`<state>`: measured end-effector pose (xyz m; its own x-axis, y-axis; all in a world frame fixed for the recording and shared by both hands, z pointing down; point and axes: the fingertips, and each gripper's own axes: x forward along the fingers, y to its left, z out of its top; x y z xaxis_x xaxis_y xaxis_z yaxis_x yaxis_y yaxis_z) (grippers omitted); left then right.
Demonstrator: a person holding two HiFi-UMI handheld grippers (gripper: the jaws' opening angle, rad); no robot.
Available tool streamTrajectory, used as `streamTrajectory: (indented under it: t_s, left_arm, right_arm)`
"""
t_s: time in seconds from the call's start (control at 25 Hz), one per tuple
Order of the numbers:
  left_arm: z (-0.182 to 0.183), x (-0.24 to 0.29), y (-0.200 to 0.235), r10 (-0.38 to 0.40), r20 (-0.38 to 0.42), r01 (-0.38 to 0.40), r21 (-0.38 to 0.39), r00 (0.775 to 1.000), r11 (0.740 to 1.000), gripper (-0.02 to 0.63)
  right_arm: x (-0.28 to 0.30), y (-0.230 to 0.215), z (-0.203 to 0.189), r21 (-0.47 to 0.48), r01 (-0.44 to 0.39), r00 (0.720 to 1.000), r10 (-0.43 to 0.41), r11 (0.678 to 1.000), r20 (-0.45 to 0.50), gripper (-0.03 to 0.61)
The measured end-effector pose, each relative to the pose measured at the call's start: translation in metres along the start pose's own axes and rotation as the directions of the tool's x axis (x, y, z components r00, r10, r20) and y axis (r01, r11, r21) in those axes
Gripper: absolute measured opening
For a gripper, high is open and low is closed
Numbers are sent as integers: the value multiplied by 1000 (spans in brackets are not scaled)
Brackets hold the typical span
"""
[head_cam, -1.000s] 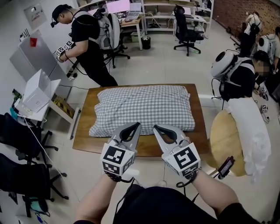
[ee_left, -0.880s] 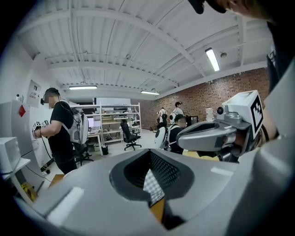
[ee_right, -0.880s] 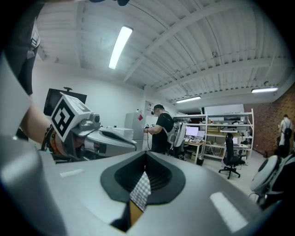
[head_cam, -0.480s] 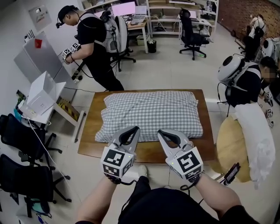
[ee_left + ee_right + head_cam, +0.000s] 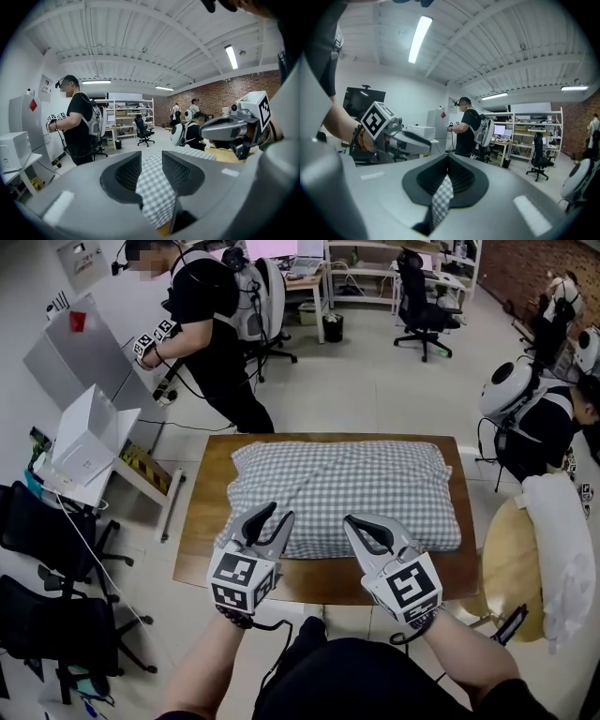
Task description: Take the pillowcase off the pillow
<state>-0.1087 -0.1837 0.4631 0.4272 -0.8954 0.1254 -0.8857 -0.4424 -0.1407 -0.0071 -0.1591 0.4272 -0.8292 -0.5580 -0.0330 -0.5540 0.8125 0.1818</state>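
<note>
Though not yet stripped, checked pillowcase (image 5: 347,488) covering pillow (image 5: 384,470), flat on wooden table (image 5: 199,521).
Grey-and-white gingham, filling most of tabletop, long side toward wearer. Left gripper (image 5: 279,512) over near left edge of pillow, jaws parted and just been opening, checked cloth seen in the gap, pads not pressing on it. Right gripper (image 5: 351,519) at same near edge, just beside the left, jaws clenched tip to tip, nothing gripped; sliver of check showing only through slot beneath the tips. Beyond table: person in black (image 5: 211,324) standing by grey cabinet (image 5: 80,357); second person (image 5: 539,423) at right with white backpack; bare white pillow (image 5: 561,549) on round wooden table (image 5: 502,559); black office chair (image 5: 422,296) farther back.
</note>
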Motion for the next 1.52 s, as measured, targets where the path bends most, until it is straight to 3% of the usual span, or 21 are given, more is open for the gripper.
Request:
streamTrajectory:
  t_s: [0.16, 0.32, 0.68, 0.96, 1.16, 1.32, 1.52]
  left_arm:
    - [-15, 12, 59, 16, -30, -17, -36, 999, 999, 174]
    - [-37, 24, 126, 45, -73, -54, -121, 996, 991, 221]
    - [-126, 36, 231, 58, -200, -115, -291, 978, 950, 314]
    - [-186, 52, 281, -47, -207, -75, -544, 977, 836, 356]
    - [-211, 70, 311, -147, -153, -10, -722, 977, 692, 401]
    - [-215, 87, 325, -215, -93, 68, -768, 972, 637, 413]
    - [-245, 98, 332, -255, -80, 76, -833, 964, 549, 401]
  right_arm:
    - [47, -10, 4, 0, 0, 1000, 0, 1000, -21, 2]
    - [90, -22, 1, 7, -11, 999, 11, 1000, -48, 2]
    - [152, -27, -10, 16, -7, 996, 8, 1000, -89, 2]
    - [192, -27, -16, 16, 14, 992, -11, 1000, -122, 2]
    - [224, -32, -2, 10, 14, 987, -12, 1000, -162, 2]
    - [245, -38, -5, 16, 21, 984, -18, 1000, -180, 2]
    - [258, -37, -19, 26, 29, 980, -23, 999, -197, 2]
